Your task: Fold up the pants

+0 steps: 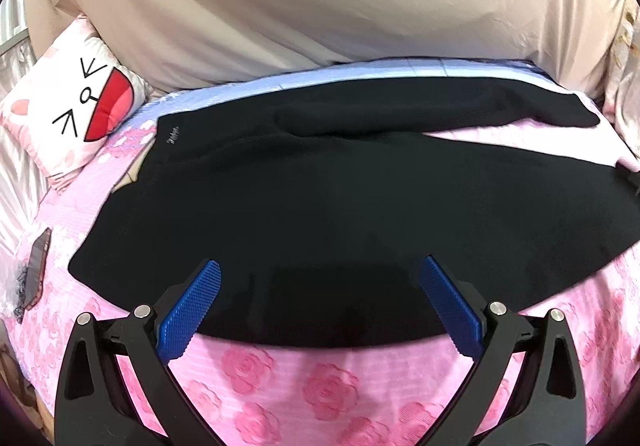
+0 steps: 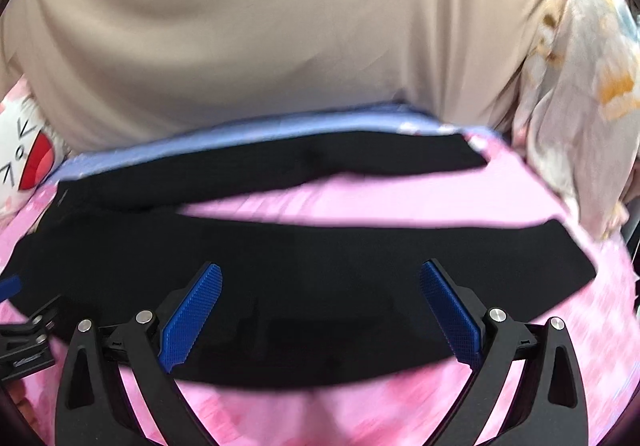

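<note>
pink rose bedspread (image 1: 320, 378) took up most of the view | black pants (image 1: 320, 205) lay flat across it, legs split apart toward my right | cat-face pillow (image 1: 76, 105) sat off left | phone (image 1: 38, 266) near the left edge | my left gripper (image 1: 320, 302) was spread wide, holding nothing, hovering over the pants' near edge | right gripper (image 2: 320, 310) same deal, released

the right gripper (image 2: 320, 278) hangs with its blue-padded jaws spread wide over the black pants (image 2: 280, 278), which lie flat on a pink rose-print bedcover (image 2: 400, 205), the two legs parted toward the right. the left gripper (image 2: 12, 294) shows partly at the left edge. a beige curtain (image 2: 260, 25) fills the background; the view is blurred.
</note>
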